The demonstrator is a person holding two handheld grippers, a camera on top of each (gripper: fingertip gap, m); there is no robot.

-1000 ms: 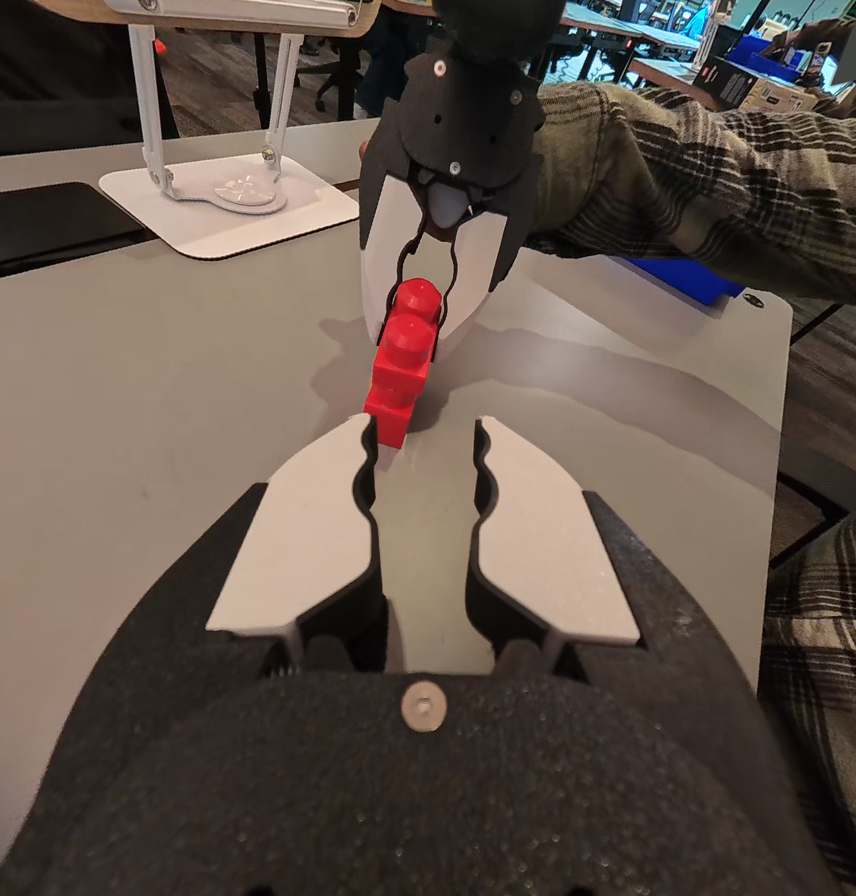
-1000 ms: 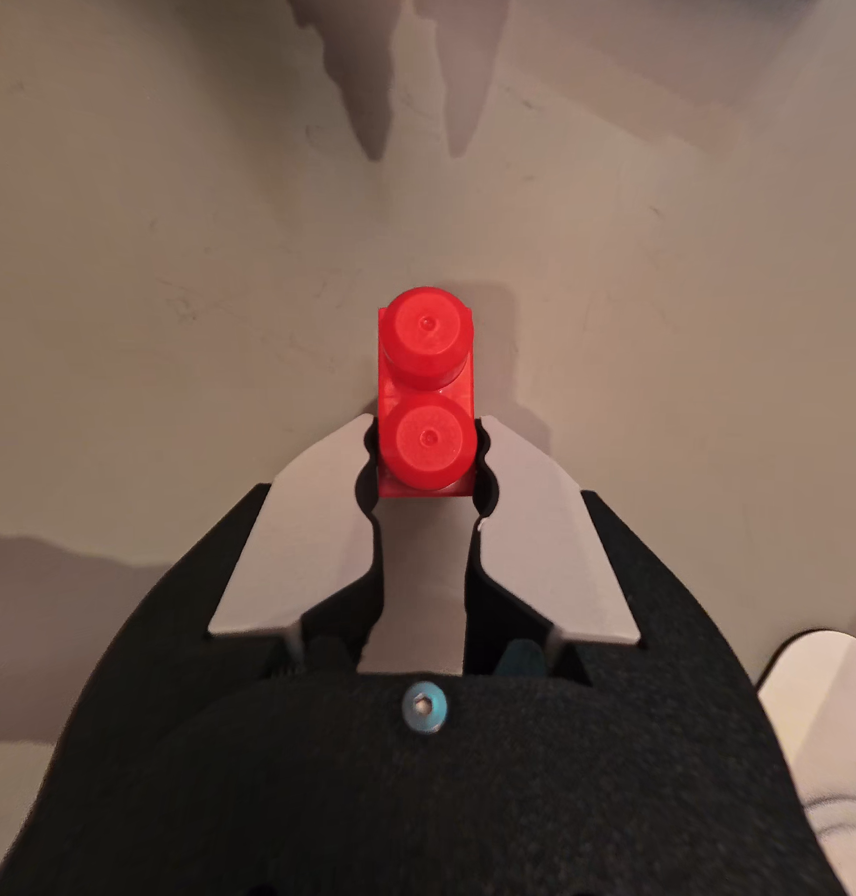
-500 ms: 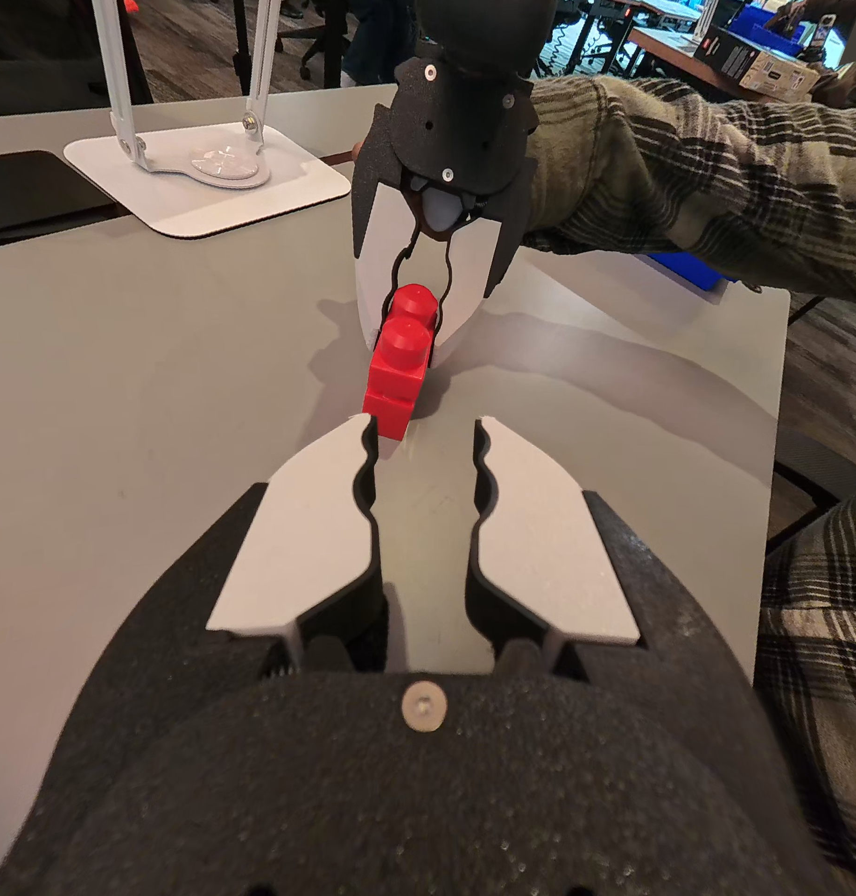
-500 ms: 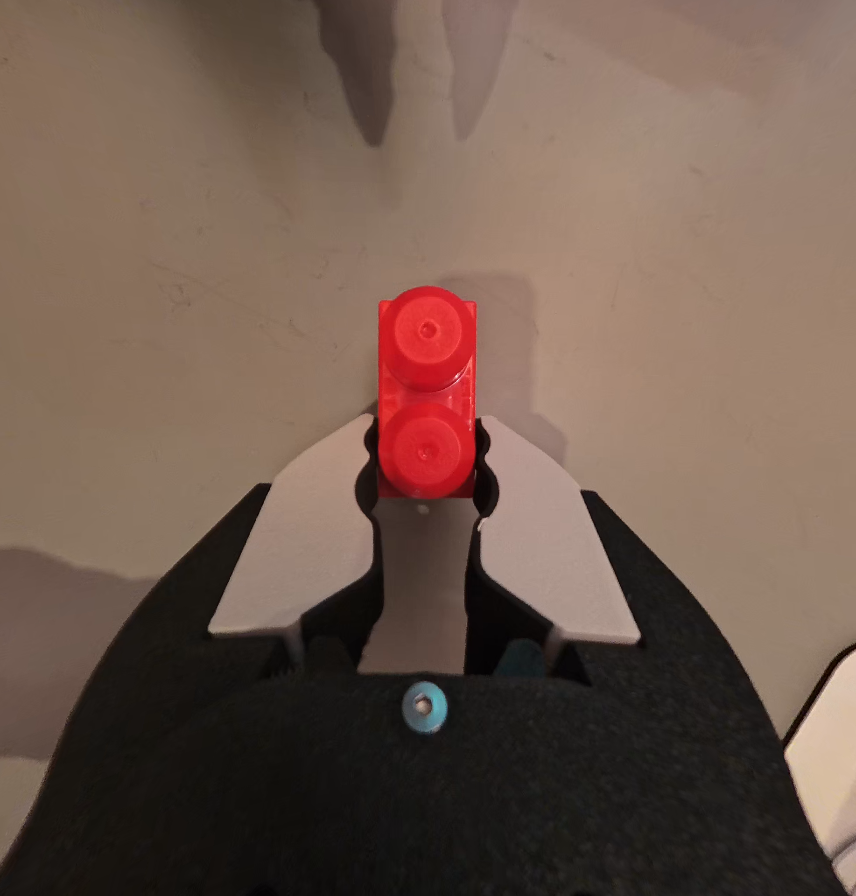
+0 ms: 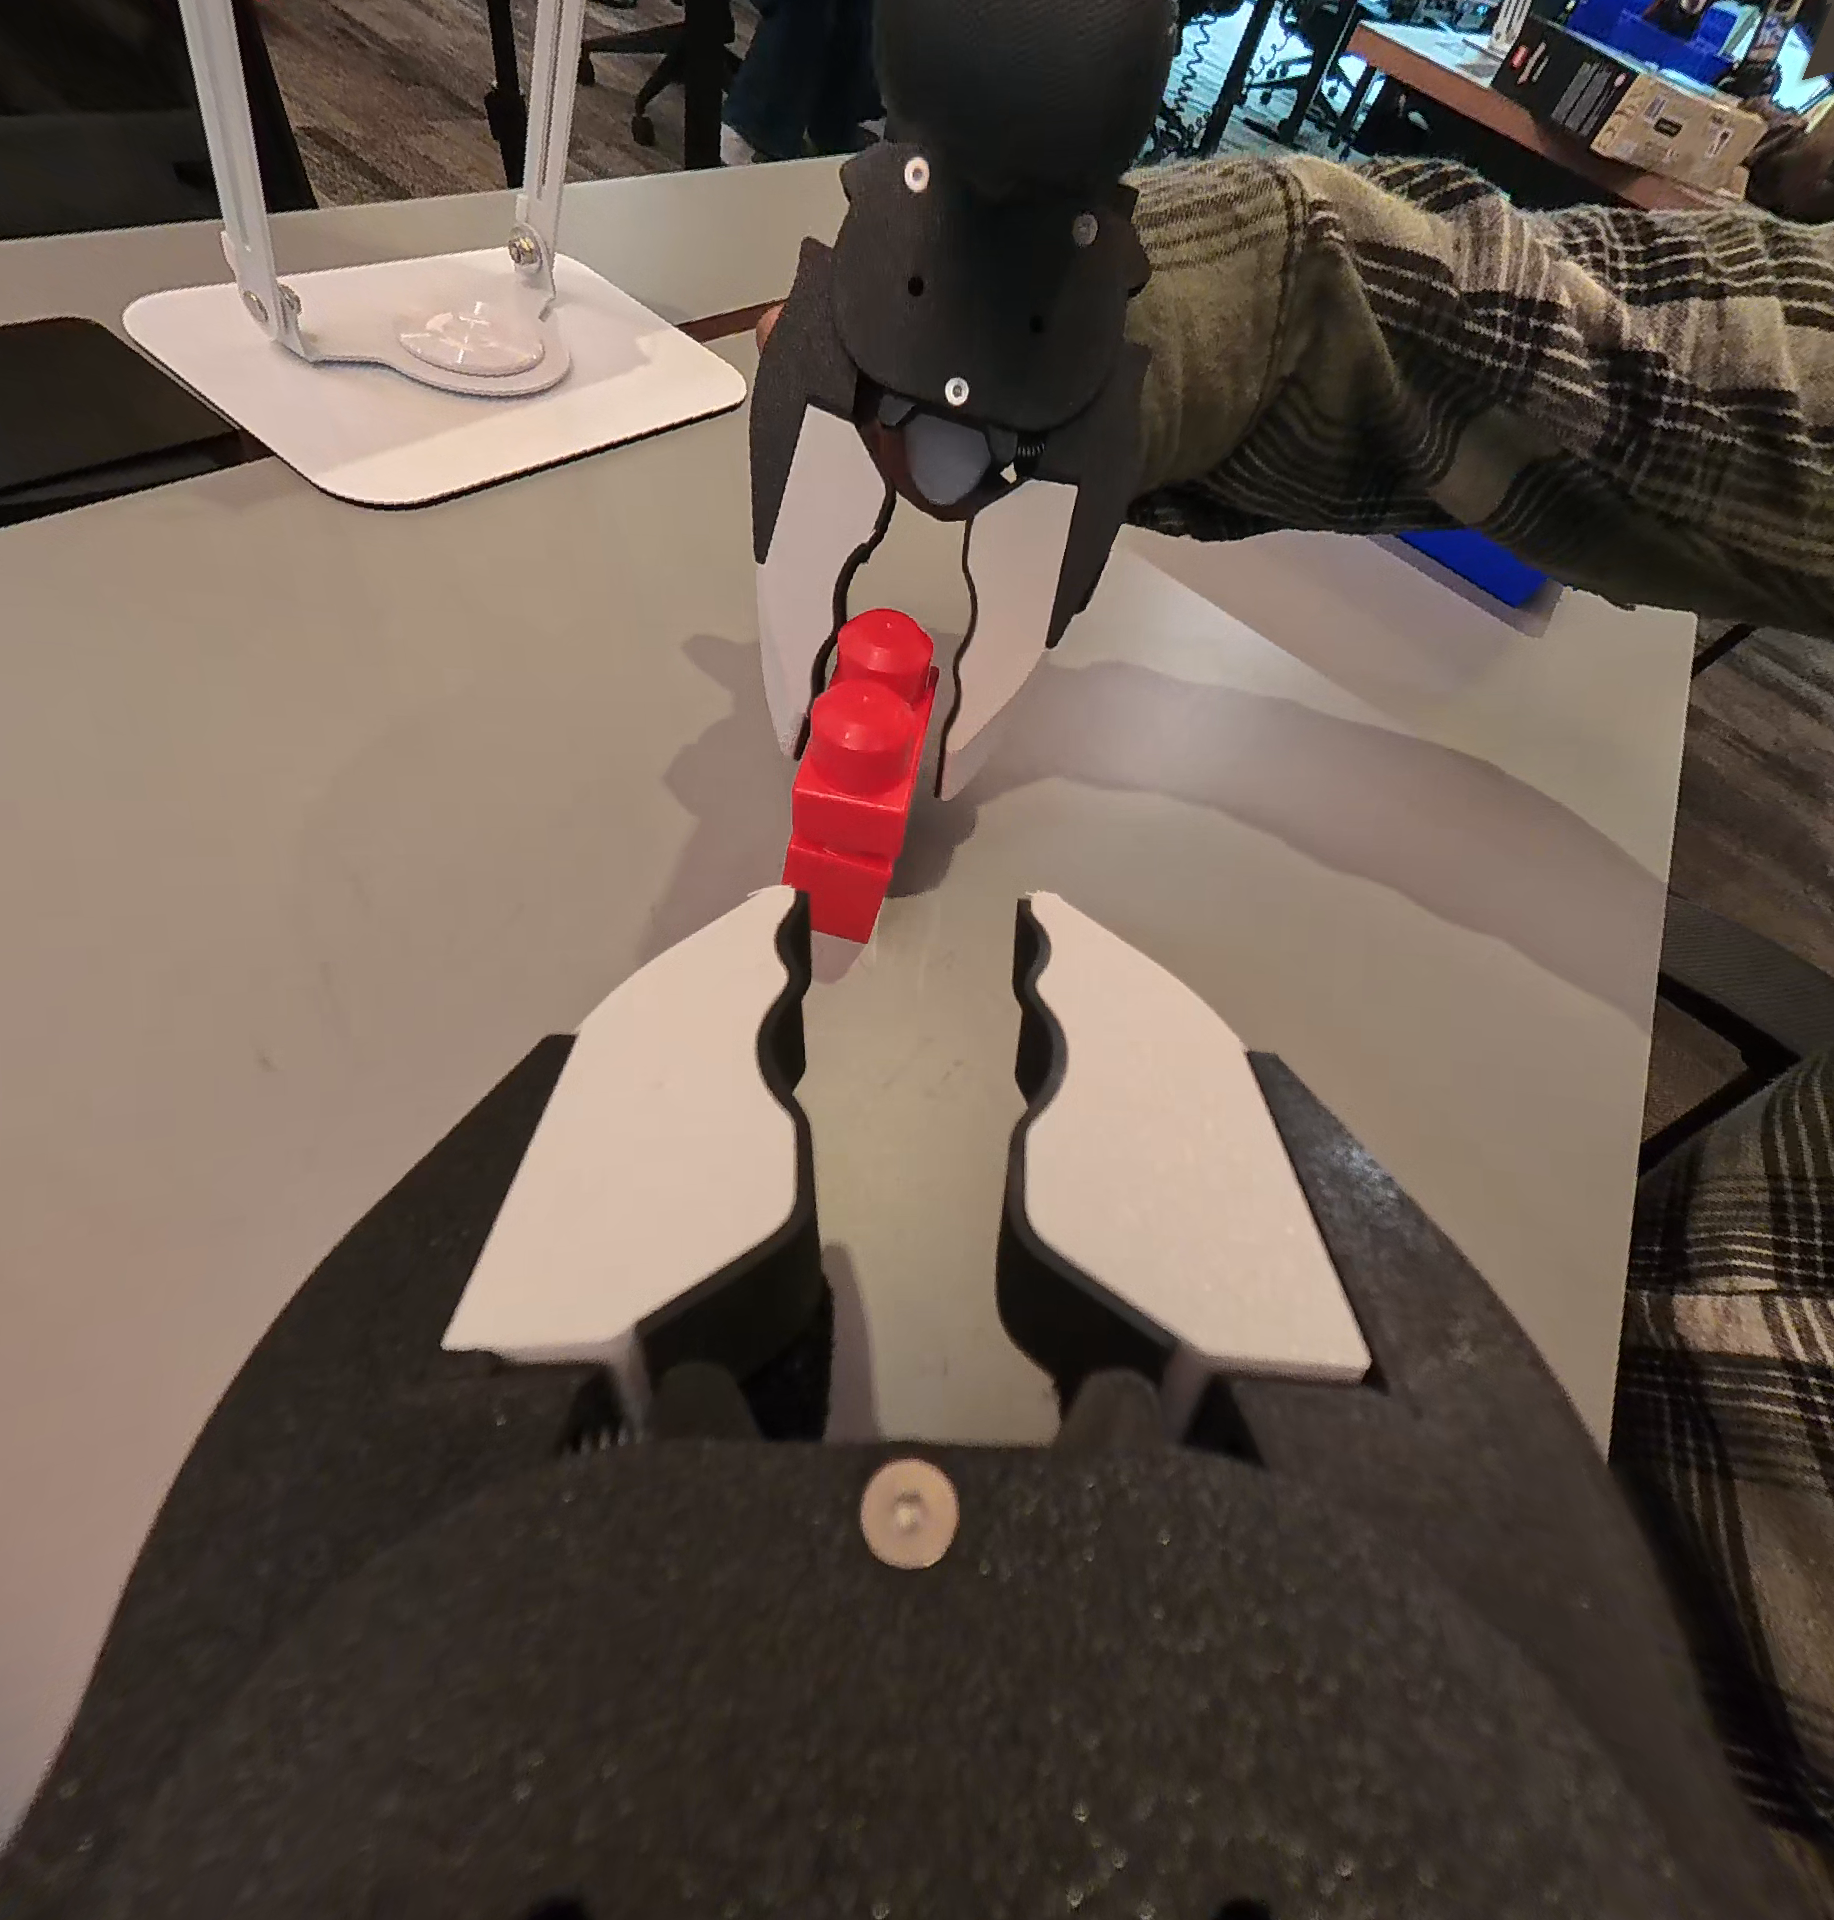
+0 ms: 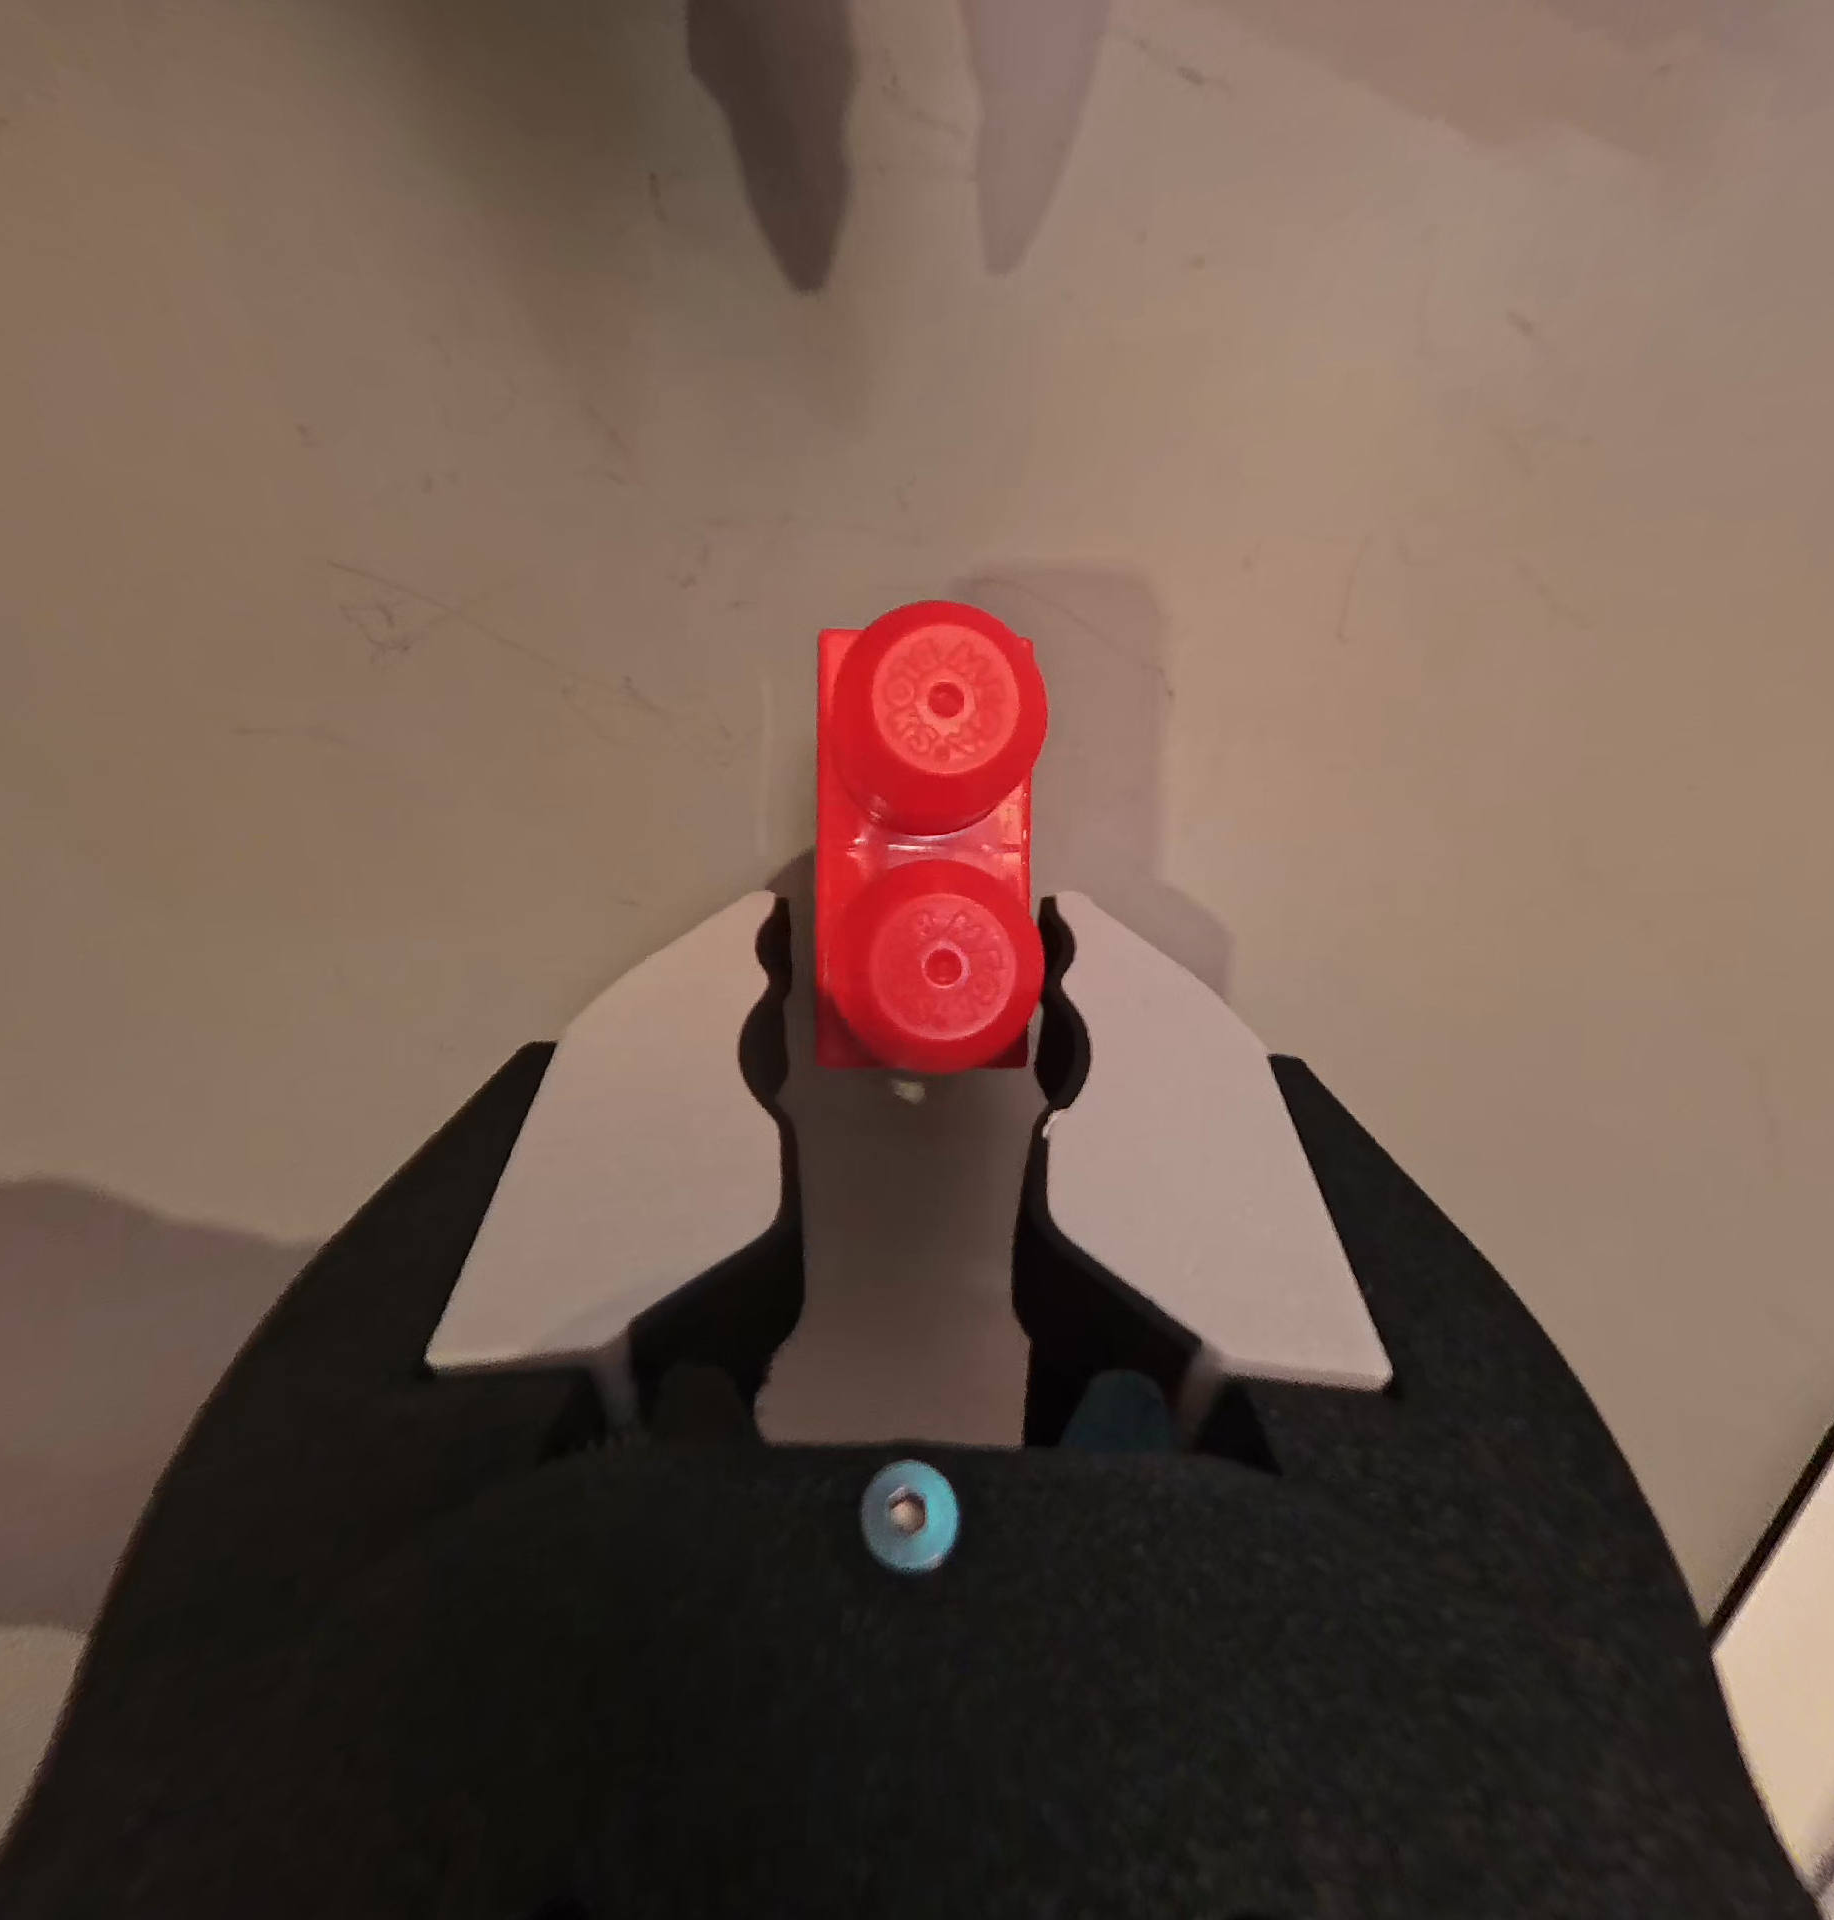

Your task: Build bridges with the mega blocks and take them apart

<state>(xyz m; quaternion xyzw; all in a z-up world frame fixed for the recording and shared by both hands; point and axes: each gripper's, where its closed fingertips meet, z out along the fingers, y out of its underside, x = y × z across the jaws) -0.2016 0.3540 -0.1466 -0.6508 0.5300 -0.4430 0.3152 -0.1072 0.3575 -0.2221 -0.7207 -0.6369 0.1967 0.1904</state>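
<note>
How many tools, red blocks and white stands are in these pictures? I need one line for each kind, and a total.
Tools: 2 (left tool, right tool)
Red blocks: 2, stacked (upper block, lower block)
White stand: 1
Total: 5

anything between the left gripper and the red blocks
Nothing visible. The left gripper is open, with bare table ahead up to the red block stack. The right gripper straddles the top block from the far side.

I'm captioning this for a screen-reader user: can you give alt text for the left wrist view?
The right tongs straddle a red two-stud block stack standing on a grey table. The left tongs wait open and empty just in front; a plaid sleeve reaches in from the right.
</note>
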